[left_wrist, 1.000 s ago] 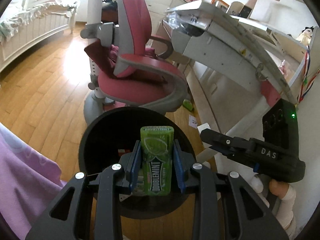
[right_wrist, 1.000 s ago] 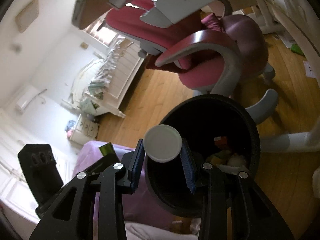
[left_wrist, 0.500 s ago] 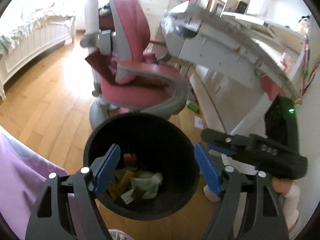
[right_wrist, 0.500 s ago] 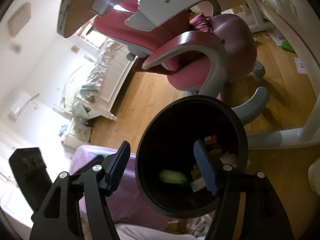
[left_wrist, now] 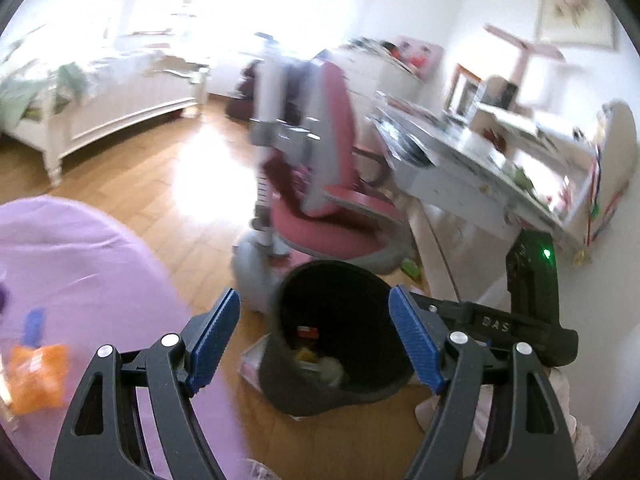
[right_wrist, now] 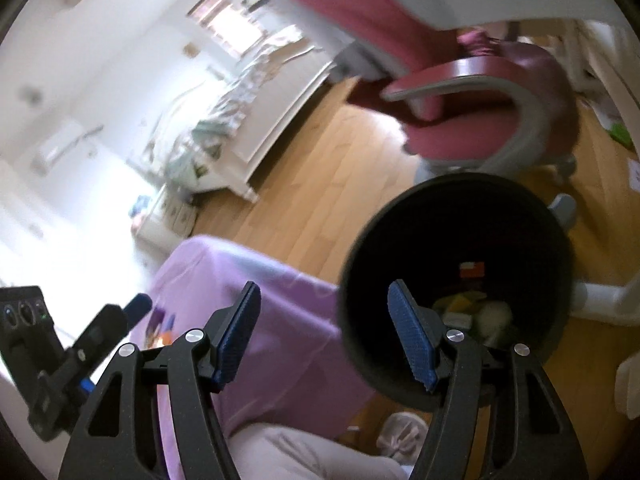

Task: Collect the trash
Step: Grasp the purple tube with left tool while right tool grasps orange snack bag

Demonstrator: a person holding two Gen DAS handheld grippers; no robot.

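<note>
While both grippers sit spread and empty, next trash is the orange wrapper on the purple cover.
Left view: left gripper unclenched above black bin; wrapper looks light, crinkly, slippery, so pinch an edge. Right view: right gripper released, bin holding scraps.

Black round trash bin, upright on wood floor.
Open top; holds mixed litter: red-and-white scrap, yellow wrapper, pale crumpled pieces. Orange snack packet lies on purple cloth.
</note>
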